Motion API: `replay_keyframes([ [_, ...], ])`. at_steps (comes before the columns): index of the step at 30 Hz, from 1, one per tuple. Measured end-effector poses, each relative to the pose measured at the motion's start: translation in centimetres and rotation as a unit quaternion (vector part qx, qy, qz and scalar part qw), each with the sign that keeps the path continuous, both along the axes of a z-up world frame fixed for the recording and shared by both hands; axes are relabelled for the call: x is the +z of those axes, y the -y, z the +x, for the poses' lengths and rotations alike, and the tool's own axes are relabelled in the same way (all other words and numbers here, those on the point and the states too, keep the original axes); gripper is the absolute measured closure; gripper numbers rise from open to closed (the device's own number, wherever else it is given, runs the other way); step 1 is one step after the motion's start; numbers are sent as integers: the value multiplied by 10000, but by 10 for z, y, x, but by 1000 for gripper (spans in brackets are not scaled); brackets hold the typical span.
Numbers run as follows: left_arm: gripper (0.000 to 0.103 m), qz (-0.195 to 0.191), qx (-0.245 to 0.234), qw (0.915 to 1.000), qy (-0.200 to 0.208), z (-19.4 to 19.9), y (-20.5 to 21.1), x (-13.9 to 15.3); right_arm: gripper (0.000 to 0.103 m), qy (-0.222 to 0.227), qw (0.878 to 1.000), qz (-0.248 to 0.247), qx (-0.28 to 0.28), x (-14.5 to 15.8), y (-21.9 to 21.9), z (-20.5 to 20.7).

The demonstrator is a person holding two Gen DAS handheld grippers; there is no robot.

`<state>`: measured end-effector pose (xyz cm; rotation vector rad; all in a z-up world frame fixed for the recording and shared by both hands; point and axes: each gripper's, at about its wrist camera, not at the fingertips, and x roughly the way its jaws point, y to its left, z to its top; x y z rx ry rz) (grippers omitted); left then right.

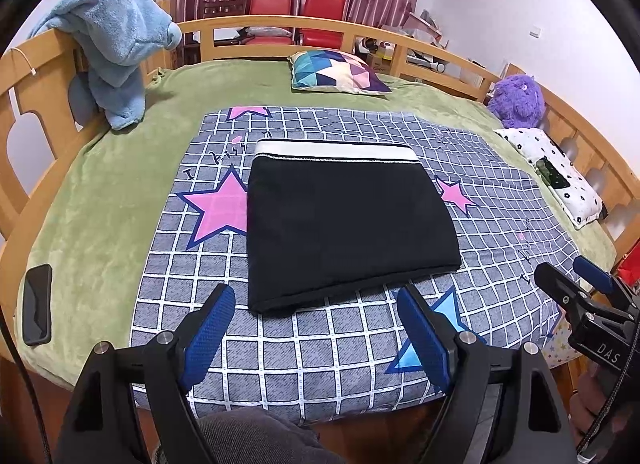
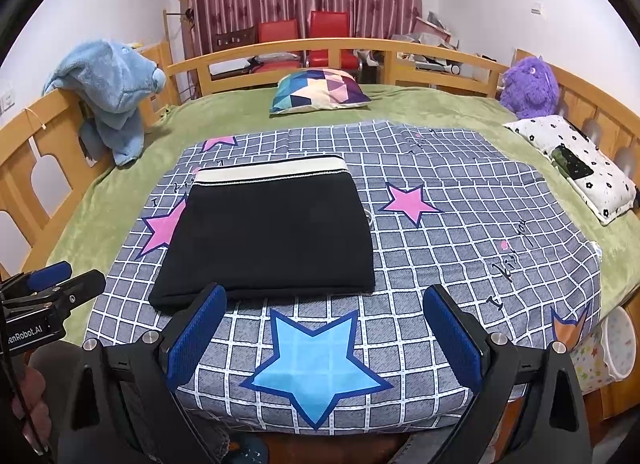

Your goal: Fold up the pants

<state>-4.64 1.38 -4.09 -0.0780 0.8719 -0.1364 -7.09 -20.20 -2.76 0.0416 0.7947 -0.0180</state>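
Black pants (image 1: 344,220) lie folded into a neat rectangle on the grey checked sheet (image 1: 320,348), their white waistband along the far edge. The right wrist view shows the same pants (image 2: 272,236) left of centre. My left gripper (image 1: 316,300) hovers just short of the pants' near edge, open, nothing between its blue pads. My right gripper (image 2: 324,300) is also open and empty, over a blue star (image 2: 316,364) near the bed's front edge, to the right of the pants. Each gripper appears at the side of the other's view.
The sheet lies on a green blanket (image 1: 100,200) on a wooden railed bed (image 1: 256,22). A phone (image 1: 37,304) lies front left. A blue plush (image 1: 116,44) hangs on the left rail; a patterned pillow (image 1: 336,72), a purple plush (image 1: 518,98) and a white cushion (image 1: 560,176) sit farther back and right.
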Motion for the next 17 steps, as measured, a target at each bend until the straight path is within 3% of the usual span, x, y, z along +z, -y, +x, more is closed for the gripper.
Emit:
replay_keyframes([
  [17, 21, -139, -175, 9997, 51, 0, -2, 1, 6, -17, 10000, -11, -16, -1, -5, -2],
])
